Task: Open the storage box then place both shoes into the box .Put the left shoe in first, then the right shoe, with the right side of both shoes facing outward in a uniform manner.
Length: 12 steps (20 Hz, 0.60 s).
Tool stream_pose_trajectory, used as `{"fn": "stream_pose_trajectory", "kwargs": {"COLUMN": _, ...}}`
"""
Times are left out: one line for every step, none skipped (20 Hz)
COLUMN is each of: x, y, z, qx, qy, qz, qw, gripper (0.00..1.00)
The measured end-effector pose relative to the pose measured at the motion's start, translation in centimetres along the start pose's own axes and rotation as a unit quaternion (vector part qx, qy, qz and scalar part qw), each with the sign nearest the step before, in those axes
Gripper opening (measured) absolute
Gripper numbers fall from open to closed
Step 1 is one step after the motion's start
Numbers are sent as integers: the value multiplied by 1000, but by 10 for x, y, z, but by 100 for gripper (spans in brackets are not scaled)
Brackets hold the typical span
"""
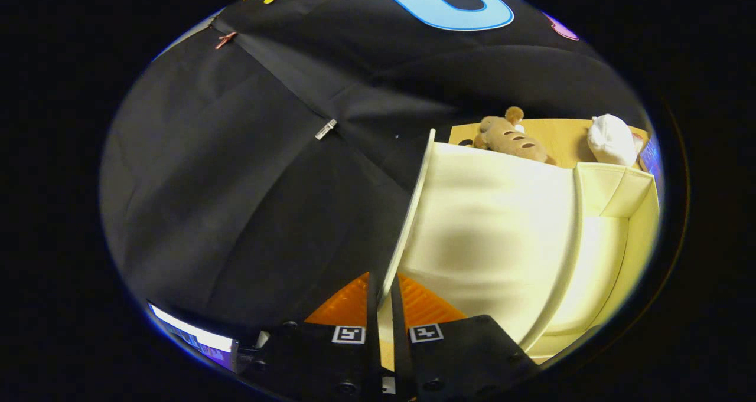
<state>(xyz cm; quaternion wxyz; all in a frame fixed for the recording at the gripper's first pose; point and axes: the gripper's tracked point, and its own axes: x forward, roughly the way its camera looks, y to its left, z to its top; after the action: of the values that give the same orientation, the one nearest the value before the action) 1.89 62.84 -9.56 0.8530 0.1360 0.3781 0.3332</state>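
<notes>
Because the tongs point(383, 296) are pinched shut on the thin edge of the storage box's lid point(413, 213), which stands raised just ahead of them, a slip looks like the main risk: the hold is narrow, and the panel could drop back over the storage box point(614, 242) if the grip eases or twists. Beyond the lid, the box's pale interior lies open and holds no shoe that I can see. Farther off, a plush toy point(509, 139) and a white bundle point(611, 139) rest on the table point(561, 139).
</notes>
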Motion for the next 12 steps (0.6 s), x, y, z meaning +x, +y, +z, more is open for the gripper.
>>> {"fn": "stream_pose_trajectory", "kwargs": {"x": 5, "y": -3, "z": -4, "qx": -11, "qy": 3, "qz": -5, "qw": 1000, "gripper": 15}}
{"fn": "stream_pose_trajectory", "kwargs": {"x": 7, "y": -9, "z": -6, "qx": -23, "qy": 5, "qz": -13, "qw": 1000, "gripper": 18}}
{"fn": "stream_pose_trajectory", "kwargs": {"x": 5, "y": -17, "z": -7, "qx": -37, "qy": 3, "qz": -19, "qw": 999, "gripper": 26}}
{"fn": "stream_pose_trajectory", "kwargs": {"x": 2, "y": -25, "z": -10, "qx": -47, "qy": 0, "qz": -29, "qw": 998, "gripper": 34}}
{"fn": "stream_pose_trajectory", "kwargs": {"x": -2, "y": -30, "z": -14, "qx": -50, "qy": 0, "qz": -32, "qw": 998, "gripper": 36}}
{"fn": "stream_pose_trajectory", "kwargs": {"x": -10, "y": -32, "z": -18, "qx": -52, "qy": 3, "qz": -32, "qw": 998, "gripper": 57}}
{"fn": "stream_pose_trajectory", "kwargs": {"x": -26, "y": -31, "z": -13, "qx": -53, "qy": -2, "qz": -23, "qw": 998, "gripper": 77}}
{"fn": "stream_pose_trajectory", "kwargs": {"x": -35, "y": -35, "z": -9, "qx": -60, "qy": -17, "qz": -23, "qw": 998, "gripper": 98}}
{"fn": "stream_pose_trajectory", "kwargs": {"x": -53, "y": -39, "z": 0, "qx": -71, "qy": -41, "qz": -25, "qw": 996, "gripper": 98}}
{"fn": "stream_pose_trajectory", "kwargs": {"x": -72, "y": -46, "z": 12, "qx": -82, "qy": -67, "qz": -29, "qw": 994, "gripper": 98}}
{"fn": "stream_pose_trajectory", "kwargs": {"x": -89, "y": -54, "z": 23, "qx": -91, "qy": -90, "qz": -34, "qw": 991, "gripper": 98}}
{"fn": "stream_pose_trajectory", "kwargs": {"x": -107, "y": -65, "z": 32, "qx": -97, "qy": -110, "qz": -42, "qw": 988, "gripper": 98}}
